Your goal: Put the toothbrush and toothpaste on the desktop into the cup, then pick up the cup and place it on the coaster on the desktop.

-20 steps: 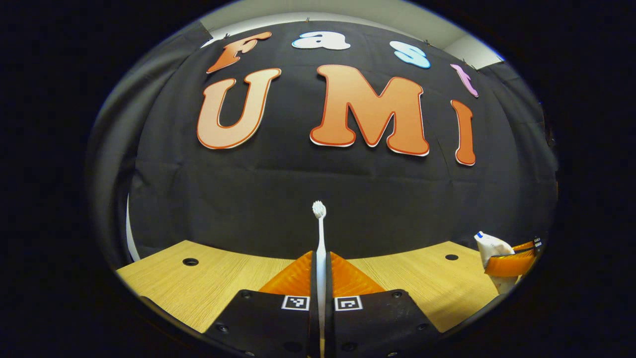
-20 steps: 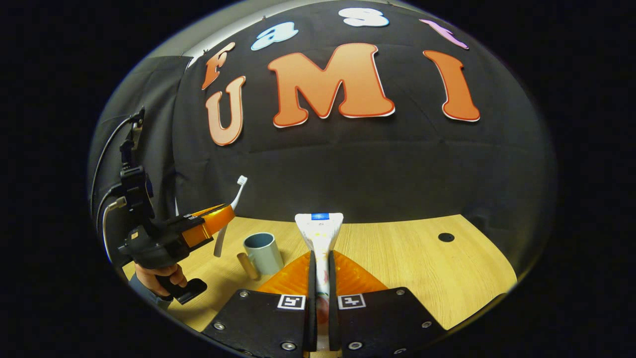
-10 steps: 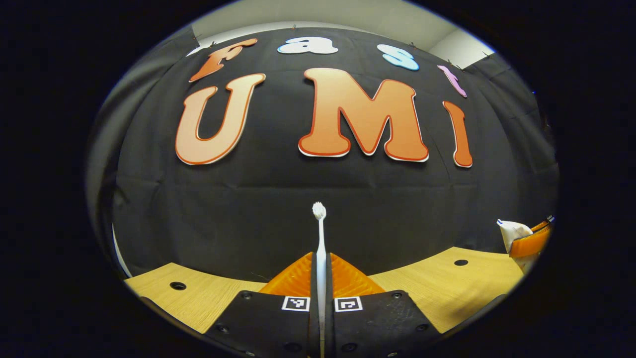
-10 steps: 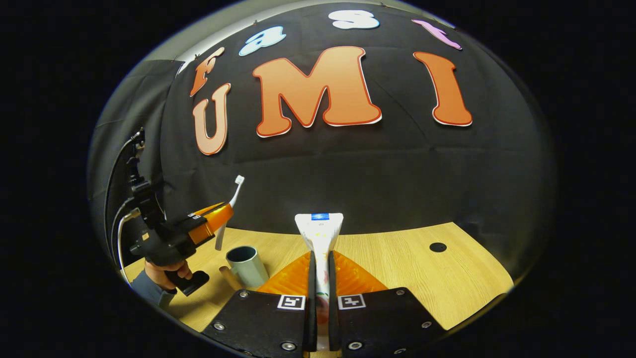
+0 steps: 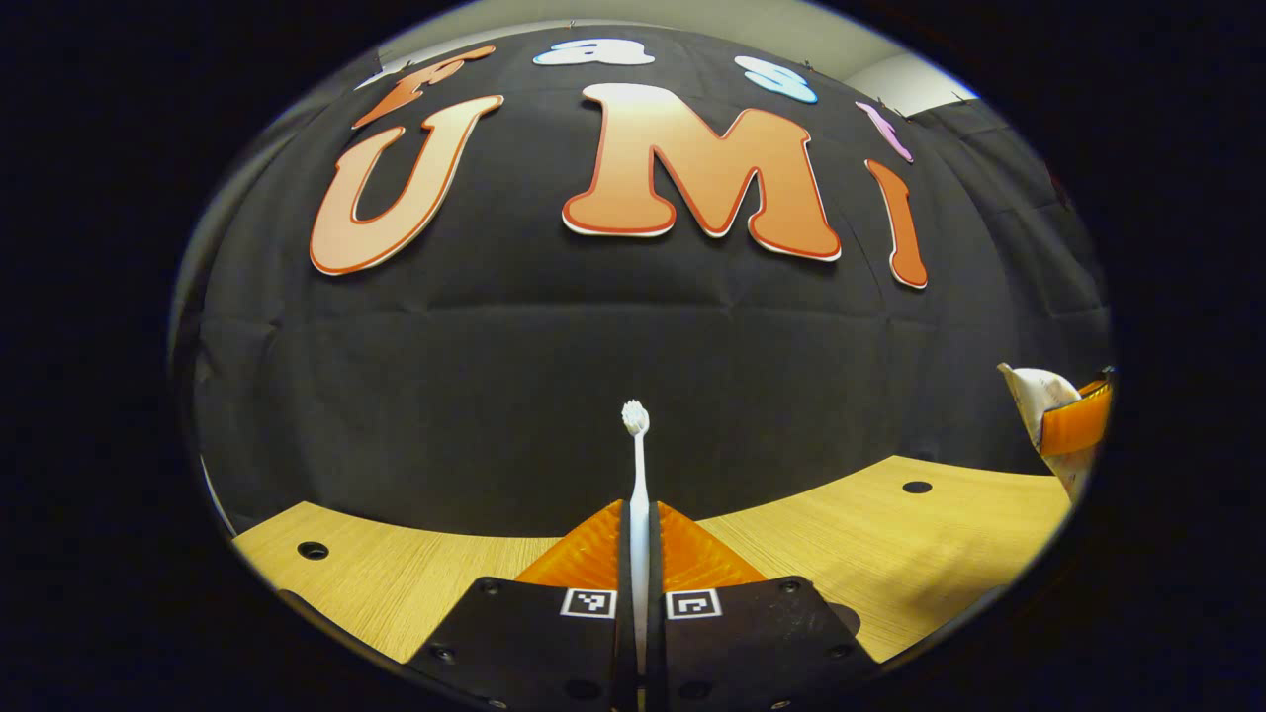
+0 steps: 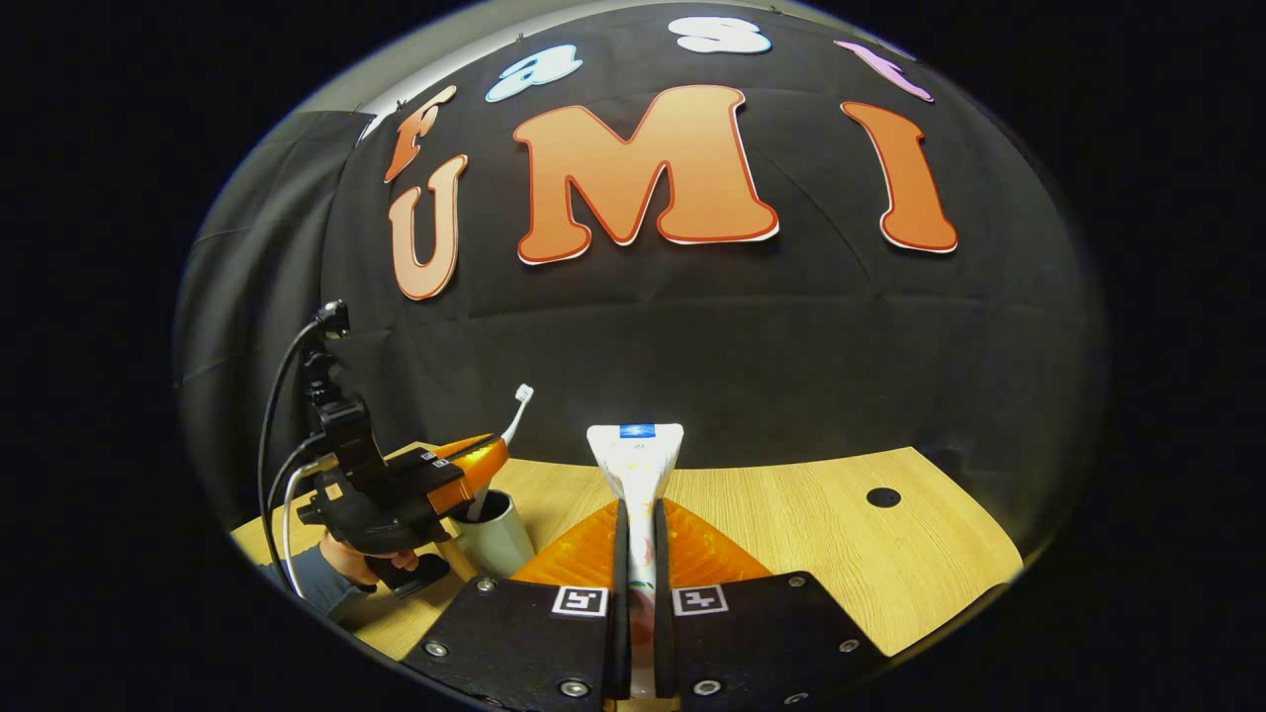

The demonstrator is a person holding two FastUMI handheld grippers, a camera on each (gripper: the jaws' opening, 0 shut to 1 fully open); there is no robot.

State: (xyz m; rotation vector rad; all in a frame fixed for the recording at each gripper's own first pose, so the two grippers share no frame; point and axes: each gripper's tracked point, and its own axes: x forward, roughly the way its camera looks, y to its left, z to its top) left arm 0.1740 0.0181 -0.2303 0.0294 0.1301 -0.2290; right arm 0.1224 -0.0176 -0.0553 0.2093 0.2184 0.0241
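Note:
My left gripper (image 5: pixel 640 554) is shut on a white toothbrush (image 5: pixel 638 465) that stands upright, bristles on top. In the right gripper view the left gripper (image 6: pixel 473 467) hovers over a pale blue-grey cup (image 6: pixel 502 539), and the lower end of the toothbrush (image 6: pixel 515 407) dips into the cup's mouth. My right gripper (image 6: pixel 634 554) is shut on a white toothpaste tube (image 6: pixel 635 465), its flat crimped end up, held above the table to the right of the cup. In the left gripper view the right gripper (image 5: pixel 1076 425) and the toothpaste tube (image 5: pixel 1031 388) sit at the far right edge.
The light wooden table (image 6: pixel 811 534) has round cable holes (image 6: pixel 882 497) (image 5: pixel 313 550) (image 5: pixel 917 487). A hand (image 6: pixel 348 566) holds the left gripper's handle, with cables rising from it. The black cloth wall stands close behind the table.
The left gripper has moved over the cup and come down, so the toothbrush's lower end now sits in the cup's mouth. The right gripper stays nearly still with the toothpaste.

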